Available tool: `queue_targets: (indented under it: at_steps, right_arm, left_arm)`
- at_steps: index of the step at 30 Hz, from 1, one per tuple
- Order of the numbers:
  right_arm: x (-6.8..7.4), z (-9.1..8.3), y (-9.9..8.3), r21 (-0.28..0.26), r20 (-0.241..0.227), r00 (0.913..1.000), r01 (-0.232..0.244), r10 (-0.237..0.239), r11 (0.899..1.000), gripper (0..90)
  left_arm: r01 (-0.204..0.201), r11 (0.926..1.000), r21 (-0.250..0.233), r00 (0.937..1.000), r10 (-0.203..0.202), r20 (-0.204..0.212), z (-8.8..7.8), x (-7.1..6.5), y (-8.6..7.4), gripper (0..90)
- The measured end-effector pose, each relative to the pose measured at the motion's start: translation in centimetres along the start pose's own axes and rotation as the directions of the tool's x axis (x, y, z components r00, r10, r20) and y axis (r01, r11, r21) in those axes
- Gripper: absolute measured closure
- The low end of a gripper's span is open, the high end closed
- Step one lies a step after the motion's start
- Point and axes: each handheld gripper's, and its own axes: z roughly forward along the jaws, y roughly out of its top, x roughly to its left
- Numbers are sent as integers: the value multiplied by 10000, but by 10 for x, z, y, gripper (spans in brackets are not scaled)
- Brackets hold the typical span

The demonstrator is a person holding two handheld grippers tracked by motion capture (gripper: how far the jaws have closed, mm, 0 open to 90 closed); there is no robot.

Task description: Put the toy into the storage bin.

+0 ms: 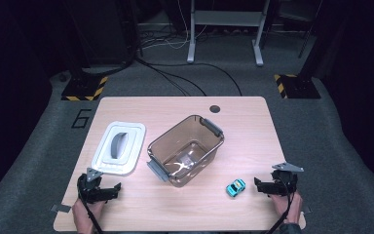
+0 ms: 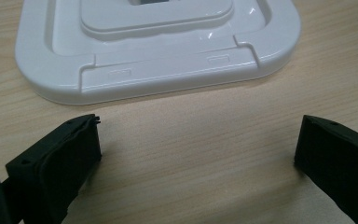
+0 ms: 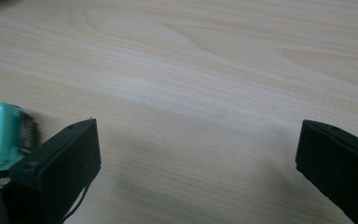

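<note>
While my left tongs (image 1: 111, 191) gape near the white lid (image 1: 119, 147), my open right tongs (image 1: 259, 185) sit just right of the small turquoise toy car (image 1: 235, 187).

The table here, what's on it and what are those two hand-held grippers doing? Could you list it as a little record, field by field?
surface: wooden table
container: clear brown tub, open, nothing visible inside, near the centre
lid: white lid with grey handle, lying flat on the table left of the tub
toy: small teal toy car, right of the tub near the front edge
left gripper: open, just in front of the lid
right gripper: open, beside the toy car, not touching it
</note>
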Motion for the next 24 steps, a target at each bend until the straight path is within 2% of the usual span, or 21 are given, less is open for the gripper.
queue_targets:
  at_steps: [3,6,14,24]
  right_arm:
    - [6,-10,5,-115,-391,9991,-159,155,9998,0]
    - [18,-17,10,-96,-715,9974,-128,121,9999,0]
    - [50,-22,18,64,-1340,9895,550,-536,9985,0]
    - [77,-19,19,337,-1770,9766,1303,-1224,9909,0]
  left_arm:
    - [-14,10000,57,10000,14,13,0,0,0,0]
    - [-7,10000,6,10000,7,-8,0,0,0,0]
    - [8,10000,30,10000,-8,-3,0,0,0,0]
    - [28,10000,-1,10000,-28,-50,0,0,0,0]
